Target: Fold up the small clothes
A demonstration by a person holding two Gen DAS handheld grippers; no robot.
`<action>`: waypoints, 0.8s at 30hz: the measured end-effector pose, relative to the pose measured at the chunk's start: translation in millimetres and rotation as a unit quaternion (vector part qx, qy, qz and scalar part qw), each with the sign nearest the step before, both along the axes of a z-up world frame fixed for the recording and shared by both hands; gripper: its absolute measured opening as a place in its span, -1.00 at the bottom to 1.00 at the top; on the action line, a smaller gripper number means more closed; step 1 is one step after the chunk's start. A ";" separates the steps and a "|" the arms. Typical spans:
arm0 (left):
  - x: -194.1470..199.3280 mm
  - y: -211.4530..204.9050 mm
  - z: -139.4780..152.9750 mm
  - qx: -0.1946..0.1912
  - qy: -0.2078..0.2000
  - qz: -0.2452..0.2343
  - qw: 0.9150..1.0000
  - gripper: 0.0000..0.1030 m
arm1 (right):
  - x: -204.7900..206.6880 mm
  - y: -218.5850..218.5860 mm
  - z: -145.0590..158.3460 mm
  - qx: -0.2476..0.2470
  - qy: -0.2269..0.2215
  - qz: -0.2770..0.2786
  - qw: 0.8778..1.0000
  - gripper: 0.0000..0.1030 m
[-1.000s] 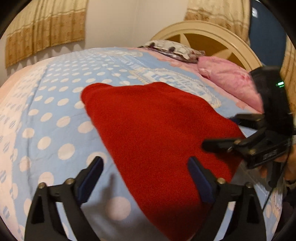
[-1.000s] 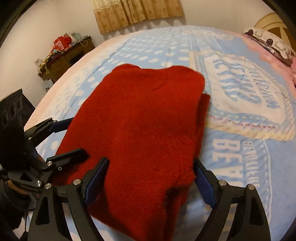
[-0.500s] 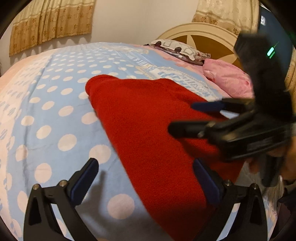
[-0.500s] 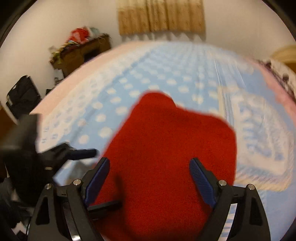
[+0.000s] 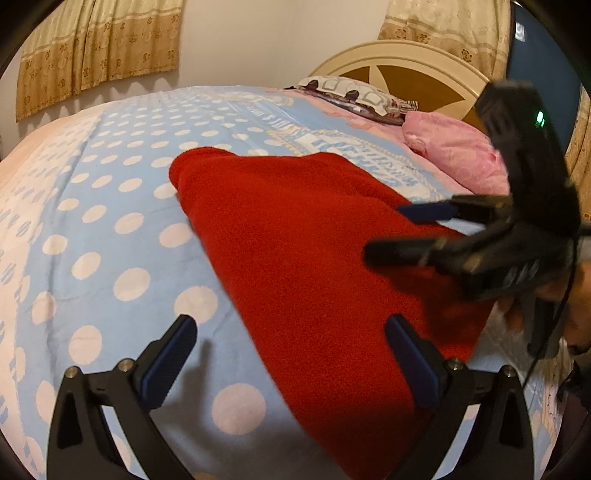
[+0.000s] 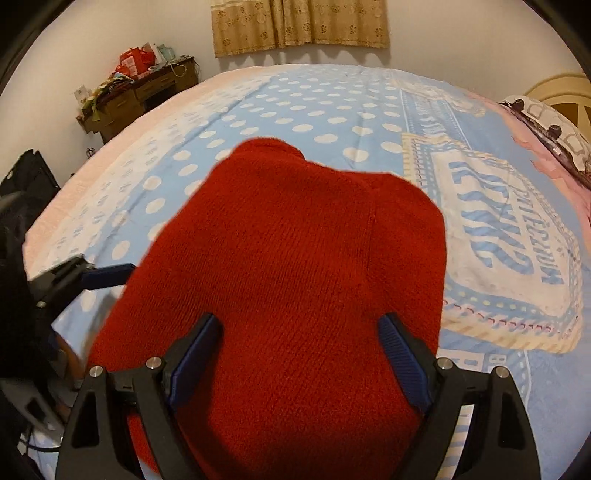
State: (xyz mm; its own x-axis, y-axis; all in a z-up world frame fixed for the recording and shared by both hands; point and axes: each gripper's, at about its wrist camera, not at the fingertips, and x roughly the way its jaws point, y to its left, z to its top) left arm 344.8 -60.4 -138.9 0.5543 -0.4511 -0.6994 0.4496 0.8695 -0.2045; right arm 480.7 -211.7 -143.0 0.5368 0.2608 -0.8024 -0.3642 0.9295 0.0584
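A red knitted garment (image 5: pixel 310 266) lies folded flat on the blue polka-dot bedspread (image 5: pixel 96 229). It also shows in the right wrist view (image 6: pixel 295 280). My left gripper (image 5: pixel 288 354) is open and empty, hovering over the garment's near left edge. My right gripper (image 6: pixel 299 343) is open and empty, held above the garment's near end. The right gripper also shows in the left wrist view (image 5: pixel 413 232), over the garment's right side. The left gripper's blue fingers (image 6: pixel 107 275) show at the left of the right wrist view.
A pink pillow (image 5: pixel 458 155) and a patterned pillow (image 5: pixel 354 96) lie by the cream headboard (image 5: pixel 406 66). A cluttered wooden desk (image 6: pixel 140 92) stands against the far wall. Curtains (image 6: pixel 299 26) hang behind the bed.
My right gripper has lifted and swung toward the garment's near end, now looking along its length. My left gripper has pulled back slightly. The garment lies still.
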 end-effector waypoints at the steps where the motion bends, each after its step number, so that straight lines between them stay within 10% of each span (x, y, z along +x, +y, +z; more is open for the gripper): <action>1: 0.5 0.3 -0.2 -0.003 0.003 0.000 1.000 1.00 | 0.2 -3.1 5.3 0.006 -0.004 -0.004 1.000 0.71; 11: 4.2 3.4 -4.8 -0.024 0.023 -0.003 0.999 1.00 | 43.5 -38.4 8.0 0.034 0.037 -0.062 0.997 0.66; 12: 4.4 3.5 -5.3 -0.026 0.025 -0.003 0.999 1.00 | 44.4 -36.0 4.5 0.032 0.044 -0.058 0.997 0.46; 13: 4.1 3.6 -5.1 -0.026 0.025 -0.002 0.999 1.00 | 45.4 -32.9 -0.2 0.041 0.057 -0.047 0.996 -0.17; 24: -15.5 -23.1 1.2 0.041 -0.027 -0.042 0.998 1.00 | 23.3 -64.0 -3.4 0.029 0.030 -0.090 0.995 -0.59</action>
State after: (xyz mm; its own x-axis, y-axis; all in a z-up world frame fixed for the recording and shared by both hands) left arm 329.3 -83.6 -137.7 0.5549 -0.4411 -0.7054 0.5306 0.8407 -0.1082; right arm 504.0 -275.7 -146.5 0.5301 0.2114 -0.8211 -0.1857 0.9739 0.1308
